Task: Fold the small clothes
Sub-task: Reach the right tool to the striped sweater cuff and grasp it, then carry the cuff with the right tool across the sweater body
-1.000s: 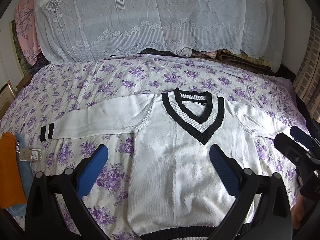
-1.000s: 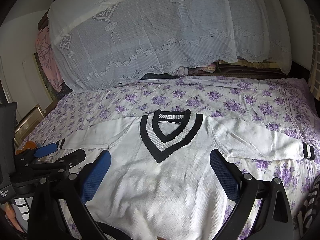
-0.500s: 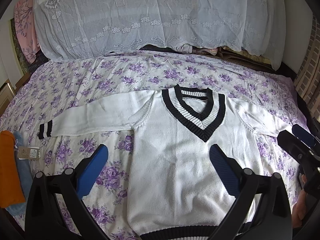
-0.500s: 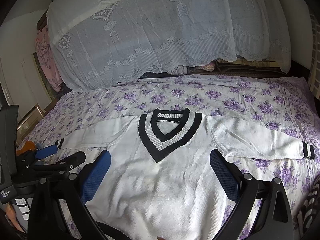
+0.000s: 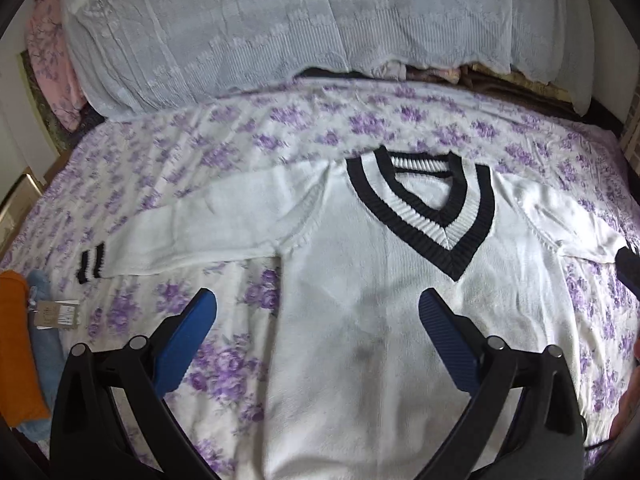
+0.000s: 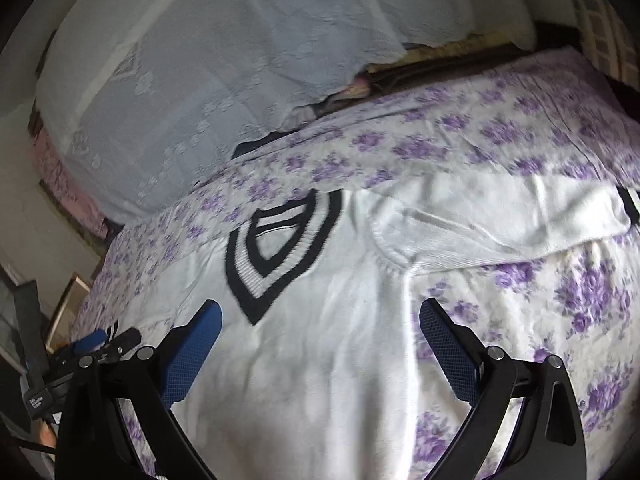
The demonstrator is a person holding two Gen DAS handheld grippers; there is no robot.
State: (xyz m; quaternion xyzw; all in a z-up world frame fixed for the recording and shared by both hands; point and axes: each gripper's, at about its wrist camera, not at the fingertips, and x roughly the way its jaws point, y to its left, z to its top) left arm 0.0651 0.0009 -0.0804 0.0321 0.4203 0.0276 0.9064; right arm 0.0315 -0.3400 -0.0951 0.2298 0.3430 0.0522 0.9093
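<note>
Floral bed [image 5: 224, 152] | sweater [image 5: 360, 320] flat, hem cut off | L gripper [image 5: 316, 316] & R gripper [image 6: 318, 320] fingers spread, empty

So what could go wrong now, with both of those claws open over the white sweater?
The sweater lies directly on the loose floral sheet, so the left gripper or right gripper might pinch sheet along with knit. Both sleeves are spread wide; one may drag and wrinkle in folding. The orange cloth near the left cuff could get snagged.

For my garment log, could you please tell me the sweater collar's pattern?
Black and white stripes on the V-neck collar; clearest in the left wrist view.
</note>
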